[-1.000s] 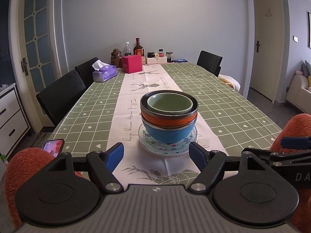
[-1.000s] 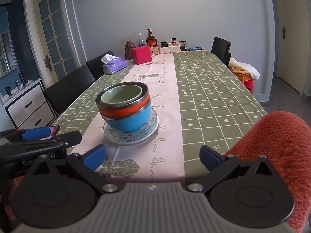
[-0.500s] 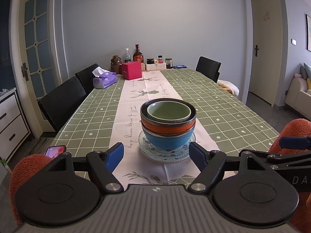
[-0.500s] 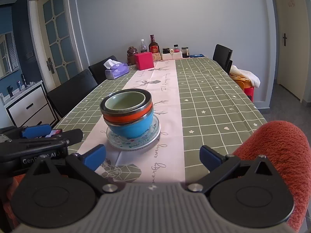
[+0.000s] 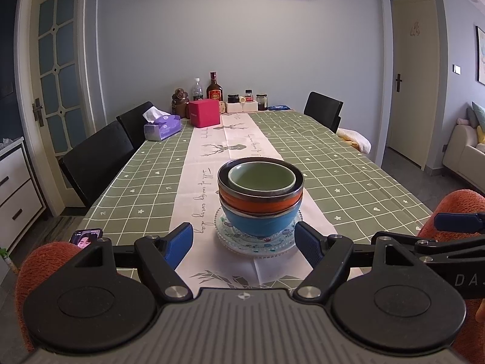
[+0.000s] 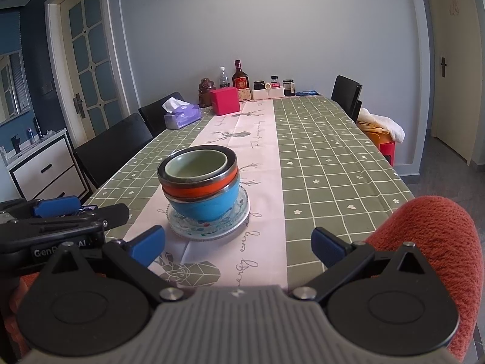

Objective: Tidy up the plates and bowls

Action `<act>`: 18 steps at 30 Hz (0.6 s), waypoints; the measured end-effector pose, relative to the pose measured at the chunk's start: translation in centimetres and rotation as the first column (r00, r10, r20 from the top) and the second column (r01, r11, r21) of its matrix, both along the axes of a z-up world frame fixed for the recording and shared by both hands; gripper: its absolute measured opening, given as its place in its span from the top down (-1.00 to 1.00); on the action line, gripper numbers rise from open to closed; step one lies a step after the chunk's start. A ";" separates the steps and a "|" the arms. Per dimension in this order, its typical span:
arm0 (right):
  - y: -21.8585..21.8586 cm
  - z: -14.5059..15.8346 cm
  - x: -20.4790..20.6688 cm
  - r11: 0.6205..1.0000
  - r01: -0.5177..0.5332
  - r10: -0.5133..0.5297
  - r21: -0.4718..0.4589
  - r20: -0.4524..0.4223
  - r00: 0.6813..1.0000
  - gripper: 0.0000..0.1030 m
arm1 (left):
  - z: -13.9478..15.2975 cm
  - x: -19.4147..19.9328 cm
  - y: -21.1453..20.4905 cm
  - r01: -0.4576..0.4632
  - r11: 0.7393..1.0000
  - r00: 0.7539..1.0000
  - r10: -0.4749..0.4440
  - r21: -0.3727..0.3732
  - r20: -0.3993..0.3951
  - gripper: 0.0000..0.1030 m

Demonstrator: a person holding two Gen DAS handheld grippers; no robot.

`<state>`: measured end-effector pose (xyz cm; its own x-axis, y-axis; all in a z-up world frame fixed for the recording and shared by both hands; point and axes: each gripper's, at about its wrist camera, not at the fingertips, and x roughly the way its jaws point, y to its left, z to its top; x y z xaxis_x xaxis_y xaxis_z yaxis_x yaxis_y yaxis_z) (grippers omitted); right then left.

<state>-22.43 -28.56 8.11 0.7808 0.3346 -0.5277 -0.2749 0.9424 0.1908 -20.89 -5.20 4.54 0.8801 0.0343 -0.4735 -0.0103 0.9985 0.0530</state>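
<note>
A stack of bowls stands on a patterned glass plate [image 5: 257,244] on the table's pink runner: a blue bowl [image 5: 260,221] at the bottom, an orange bowl [image 5: 260,201] in it, and a green bowl [image 5: 262,177] on top. The stack also shows in the right wrist view, with the plate [image 6: 209,230], blue bowl [image 6: 203,206], orange bowl [image 6: 200,189] and green bowl [image 6: 197,165]. My left gripper [image 5: 244,245] is open and empty, just short of the plate. My right gripper [image 6: 238,244] is open and empty, in front of the stack and to its right.
The long table [image 5: 348,176] has a green checked cloth. At its far end stand a pink box [image 5: 204,116], a purple tissue box [image 5: 162,127] and bottles [image 5: 213,91]. Black chairs [image 5: 97,157] line the left side. A phone [image 5: 85,238] lies at the near left.
Both grippers have drawn back and tilted up a little, so the bowl stack sits lower and farther in both views. Both stay open. The stack has not moved.
</note>
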 end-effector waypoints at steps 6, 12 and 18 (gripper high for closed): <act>0.1 0.0 0.0 1.000 -0.001 0.001 -0.001 0.001 1.000 -0.95 | 0.0 -0.1 0.1 0.002 1.000 1.000 -0.002 -0.005 -0.001 -0.74; 0.0 0.0 0.0 1.000 -0.002 0.002 -0.001 0.001 1.000 -0.95 | 0.1 -0.1 0.1 0.003 1.000 1.000 -0.003 -0.006 -0.001 -0.74; 0.1 0.0 0.0 1.000 -0.004 0.004 -0.002 0.003 1.000 -0.95 | 0.1 -0.1 0.1 0.005 1.000 1.000 -0.005 -0.010 -0.004 -0.74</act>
<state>-22.46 -28.48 8.15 0.7809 0.3368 -0.5261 -0.2791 0.9416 0.1884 -20.97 -5.12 4.62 0.8786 0.0254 -0.4769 -0.0053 0.9990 0.0434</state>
